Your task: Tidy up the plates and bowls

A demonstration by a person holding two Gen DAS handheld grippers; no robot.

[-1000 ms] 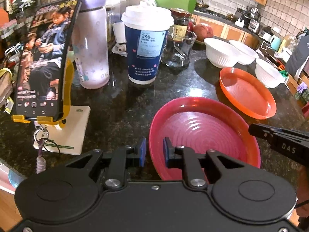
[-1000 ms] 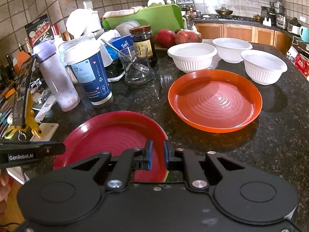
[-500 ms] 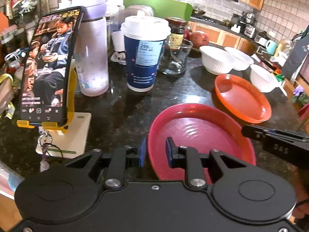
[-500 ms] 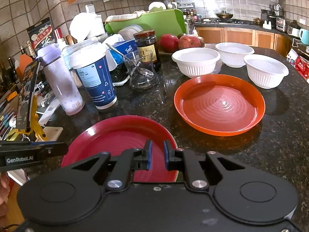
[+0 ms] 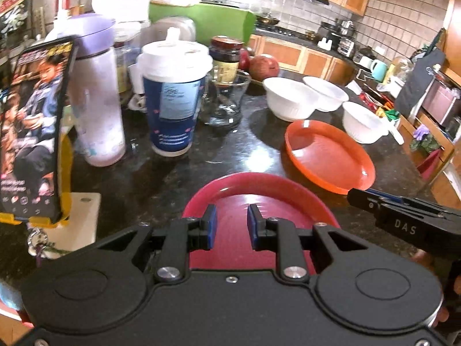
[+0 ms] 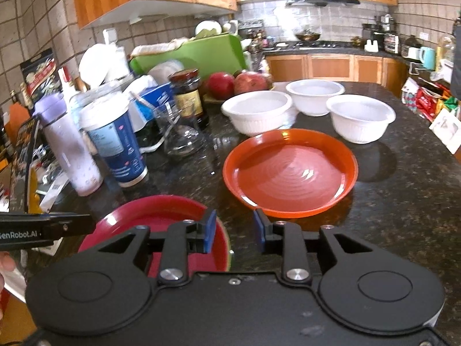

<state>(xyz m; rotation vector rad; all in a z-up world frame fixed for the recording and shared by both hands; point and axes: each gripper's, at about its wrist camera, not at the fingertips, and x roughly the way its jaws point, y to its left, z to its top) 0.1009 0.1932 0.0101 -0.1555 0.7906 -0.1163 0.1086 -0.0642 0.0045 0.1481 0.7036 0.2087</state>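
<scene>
A: Nothing is stacked yet. The red plate (image 5: 259,201) sits under the left gripper (image 5: 229,225), jaws apart, nothing pinched.

B: The right gripper (image 6: 234,230) is opening, empty, at that plate's edge. Ahead lies the glossy orange plate (image 6: 291,170), ridged in rings; beyond it, three ribbed white bowls (image 6: 259,112).

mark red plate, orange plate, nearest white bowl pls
red plate (image 5: 260,183), left wrist view, far rim.
orange plate (image 6: 289,173), right wrist view, centre of base.
nearest white bowl (image 6: 360,124), right wrist view, outer wall, right-hand bowl.
</scene>
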